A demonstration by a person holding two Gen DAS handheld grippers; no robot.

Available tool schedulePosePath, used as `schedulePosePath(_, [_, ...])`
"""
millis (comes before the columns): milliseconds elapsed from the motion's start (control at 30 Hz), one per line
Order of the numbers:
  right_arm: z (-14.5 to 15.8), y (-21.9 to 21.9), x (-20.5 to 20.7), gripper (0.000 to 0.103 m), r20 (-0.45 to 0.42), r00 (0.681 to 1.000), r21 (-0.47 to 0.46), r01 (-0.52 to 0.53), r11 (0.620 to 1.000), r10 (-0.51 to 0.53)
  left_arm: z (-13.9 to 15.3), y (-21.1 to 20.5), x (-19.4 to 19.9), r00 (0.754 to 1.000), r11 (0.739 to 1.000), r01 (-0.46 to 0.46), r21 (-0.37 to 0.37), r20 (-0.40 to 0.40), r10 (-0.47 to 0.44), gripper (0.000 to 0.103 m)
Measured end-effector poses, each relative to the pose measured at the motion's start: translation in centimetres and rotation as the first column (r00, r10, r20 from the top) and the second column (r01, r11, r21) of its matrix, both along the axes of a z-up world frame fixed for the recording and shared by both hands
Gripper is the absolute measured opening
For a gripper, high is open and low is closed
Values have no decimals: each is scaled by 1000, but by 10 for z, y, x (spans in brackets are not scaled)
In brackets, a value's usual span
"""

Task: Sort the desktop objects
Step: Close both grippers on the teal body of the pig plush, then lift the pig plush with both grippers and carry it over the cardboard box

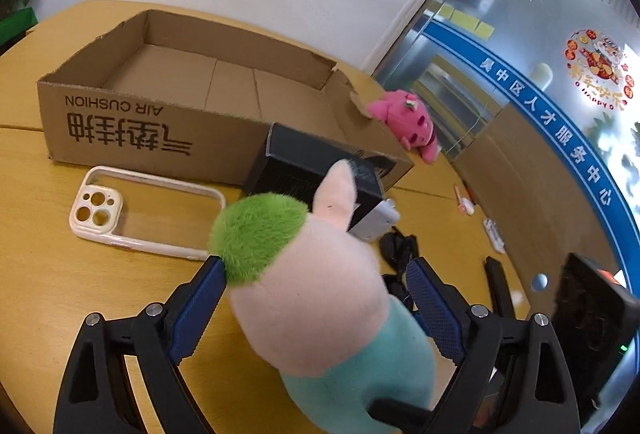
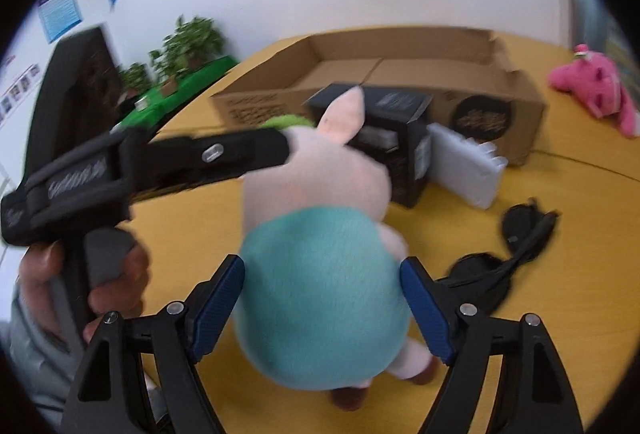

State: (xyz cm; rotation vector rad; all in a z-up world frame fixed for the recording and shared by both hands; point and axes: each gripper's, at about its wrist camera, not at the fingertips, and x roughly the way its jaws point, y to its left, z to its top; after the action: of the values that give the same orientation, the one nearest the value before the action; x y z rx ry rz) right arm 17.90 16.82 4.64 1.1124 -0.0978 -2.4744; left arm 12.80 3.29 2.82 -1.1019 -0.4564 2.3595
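The plush pig point(image 1: 320, 298) at lower centre is soft fuzzy cloth, its green tuft shaggier than the pink head and teal body; the bench point(image 1: 48, 274) is smooth pale wood-look laminate with a slight sheen; the cardboard box point(image 1: 168, 130) at upper left is matt brown corrugated card, torn rough at one corner; the phone case point(image 1: 96, 210) at left is glossy cream plastic with a clear back; the left hand-held gripper point(image 1: 316, 286) is matt black plastic with textured blue pads and shiny metal screws.

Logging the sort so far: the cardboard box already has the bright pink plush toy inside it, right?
No. The cardboard box is empty; the bright pink plush toy lies on the table outside it, by its torn corner. The left wrist view shows this.
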Motion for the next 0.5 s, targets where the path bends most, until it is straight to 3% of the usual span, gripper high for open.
schedulePosePath(67, [7,-5,7,82,-31,998,-16,-56,998,56,-10,-4,-3,999,1000,-6,-28,48,7,91])
schedulePosePath(133, [15,0,10,82,-44,997,-59,-70,996,68,-23,-9,-5,994,999,-10,-42,104,14,83])
schedulePosePath(200, [16,5,10,82,-25,997,-64,-69,996,68,-27,-18,-4,992,1000,-12,12,124,11,81])
schedulePosePath(367, [-7,1,0,82,94,990,-28,-98,995,101,-34,-27,-7,984,998,-20,67,180,8,82])
schedulePosePath(467, [-17,-10,-8,80,147,977,-109,-139,984,155,-43,-25,-14,972,991,17,135,230,-48,82])
schedulePosePath(500, [-18,-19,-9,80,140,975,-94,-160,983,172,-46,-23,-15,968,987,34,154,240,-71,82])
